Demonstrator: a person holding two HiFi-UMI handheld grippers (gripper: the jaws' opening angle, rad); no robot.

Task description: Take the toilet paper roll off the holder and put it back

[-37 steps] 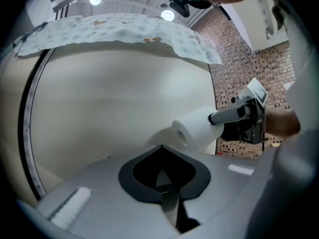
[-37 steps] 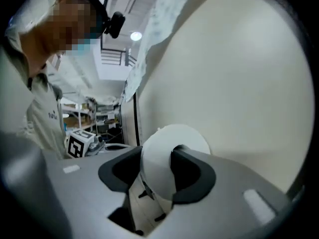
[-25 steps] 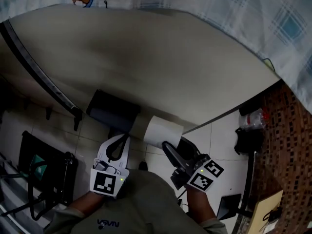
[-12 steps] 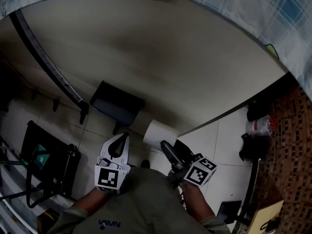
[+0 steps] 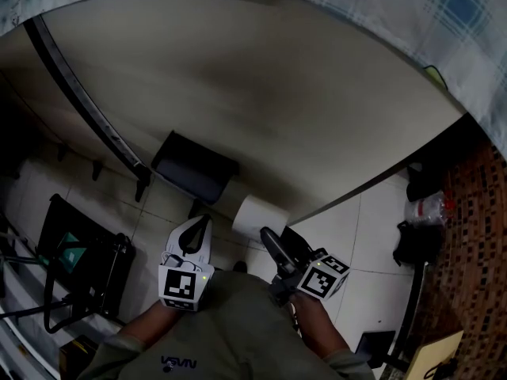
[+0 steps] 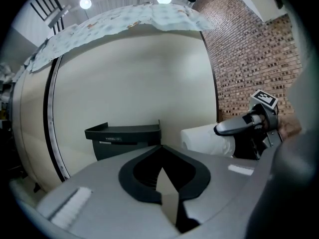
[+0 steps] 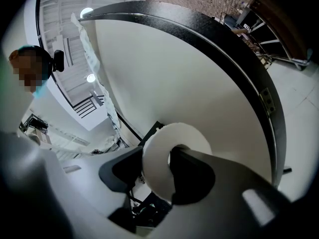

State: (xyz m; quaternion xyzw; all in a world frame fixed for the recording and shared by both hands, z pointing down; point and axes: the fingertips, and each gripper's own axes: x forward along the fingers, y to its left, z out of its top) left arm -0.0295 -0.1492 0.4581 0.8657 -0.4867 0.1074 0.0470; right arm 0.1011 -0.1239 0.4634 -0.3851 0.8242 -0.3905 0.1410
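The white toilet paper roll (image 5: 257, 216) hangs just right of the black holder (image 5: 194, 169) on the cream wall, apart from it. My right gripper (image 5: 269, 236) is shut on the roll: one jaw sits inside the core, the other presses the outer wall, as the right gripper view shows on the roll (image 7: 159, 168) and gripper (image 7: 157, 176). My left gripper (image 5: 202, 224) stays shut and empty below the holder. In the left gripper view the shut left gripper (image 6: 160, 153) points at the holder (image 6: 124, 138), with the roll (image 6: 207, 139) and the right gripper (image 6: 239, 128) at the right.
A black rail (image 5: 87, 109) runs slantwise down the wall left of the holder. A black wire rack (image 5: 79, 267) stands on the tiled floor at the left. Dark bags (image 5: 420, 212) lie by the brick wall (image 5: 475, 236) at the right. A patterned cloth (image 5: 444, 6) hangs over the wall's top.
The roll in the right gripper has come a little away from the holder, with a gap between them now. The head camera has shifted. The left gripper has barely moved.
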